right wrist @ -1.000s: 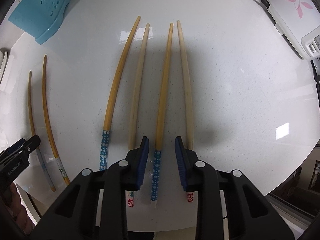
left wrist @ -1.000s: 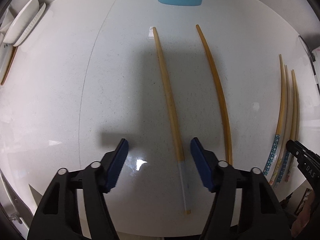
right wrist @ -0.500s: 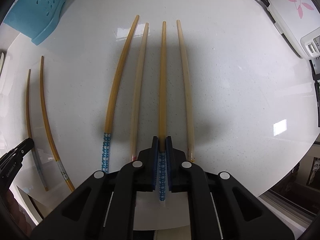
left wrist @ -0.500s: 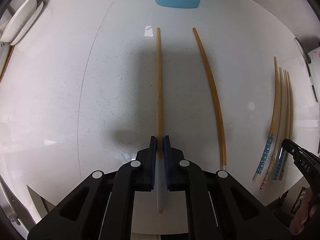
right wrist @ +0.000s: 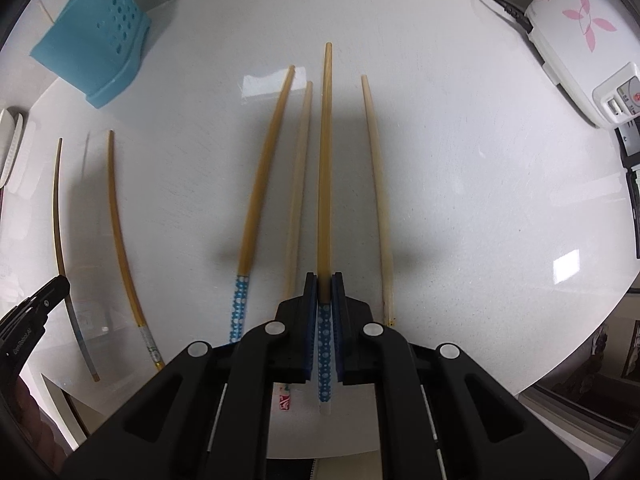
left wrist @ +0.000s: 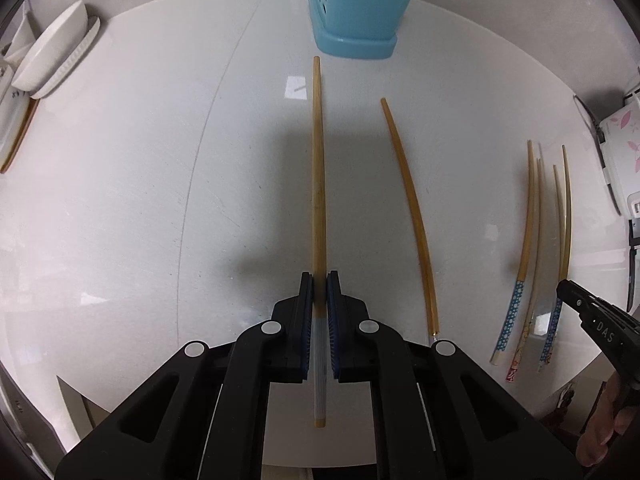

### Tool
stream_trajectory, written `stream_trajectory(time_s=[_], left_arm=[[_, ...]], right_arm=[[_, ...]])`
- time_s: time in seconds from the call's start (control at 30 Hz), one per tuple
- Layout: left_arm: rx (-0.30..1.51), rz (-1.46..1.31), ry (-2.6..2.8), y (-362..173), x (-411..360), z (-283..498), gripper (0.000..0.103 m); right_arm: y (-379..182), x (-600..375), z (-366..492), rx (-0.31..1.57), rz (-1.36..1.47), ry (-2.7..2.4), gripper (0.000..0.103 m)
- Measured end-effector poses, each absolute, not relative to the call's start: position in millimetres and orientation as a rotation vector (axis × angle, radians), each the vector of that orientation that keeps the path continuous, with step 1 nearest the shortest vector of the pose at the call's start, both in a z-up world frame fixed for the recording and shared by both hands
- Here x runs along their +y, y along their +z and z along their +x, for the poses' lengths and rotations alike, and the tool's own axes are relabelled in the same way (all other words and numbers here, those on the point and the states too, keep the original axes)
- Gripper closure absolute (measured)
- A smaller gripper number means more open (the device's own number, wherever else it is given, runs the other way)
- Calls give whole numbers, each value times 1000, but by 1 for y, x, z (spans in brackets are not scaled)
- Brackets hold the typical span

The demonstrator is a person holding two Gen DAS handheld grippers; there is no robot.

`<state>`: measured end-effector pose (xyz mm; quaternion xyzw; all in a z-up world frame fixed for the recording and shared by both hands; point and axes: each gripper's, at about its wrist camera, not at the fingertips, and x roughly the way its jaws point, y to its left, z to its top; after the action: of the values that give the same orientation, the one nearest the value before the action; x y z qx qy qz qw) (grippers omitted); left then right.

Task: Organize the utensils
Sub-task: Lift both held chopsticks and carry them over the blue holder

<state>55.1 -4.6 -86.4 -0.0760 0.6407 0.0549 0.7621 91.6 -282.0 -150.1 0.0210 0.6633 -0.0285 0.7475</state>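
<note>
My left gripper (left wrist: 319, 300) is shut on a wooden chopstick with a grey ribbed end (left wrist: 318, 180), held clear of the white table (left wrist: 120, 200). Its matching chopstick (left wrist: 412, 208) lies to the right. The blue perforated utensil holder (left wrist: 352, 12) stands straight ahead at the back. My right gripper (right wrist: 325, 292) is shut on a blue-dotted chopstick (right wrist: 325, 160), pointing away from me. The other blue-dotted chopstick (right wrist: 260, 200) and two pale red-ended chopsticks (right wrist: 298, 200) (right wrist: 378, 200) lie beside it. The holder (right wrist: 96, 48) is at the far left there.
White plates (left wrist: 52, 60) lean at the table's back left. A white rice cooker with pink flowers (right wrist: 580, 40) and its cord sit at the back right. The table's front edge runs just under both grippers.
Both grippers went from open to shut, each on a chopstick. The left one has risen with its chopstick, so the table looks farther off. The right one has lifted its chopstick slightly.
</note>
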Motion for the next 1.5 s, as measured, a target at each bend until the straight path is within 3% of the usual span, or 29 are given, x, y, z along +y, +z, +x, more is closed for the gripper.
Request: stream_trajectory(time_s=[0.53,1.5], left_arm=[[1205,-172,135,-12,-5,32,97],[942,-208,64,47,-10,64,97]], right_arm=[[-97,-257,79,1271,47,4,97],[-8,-200,117,928,25,169,97]])
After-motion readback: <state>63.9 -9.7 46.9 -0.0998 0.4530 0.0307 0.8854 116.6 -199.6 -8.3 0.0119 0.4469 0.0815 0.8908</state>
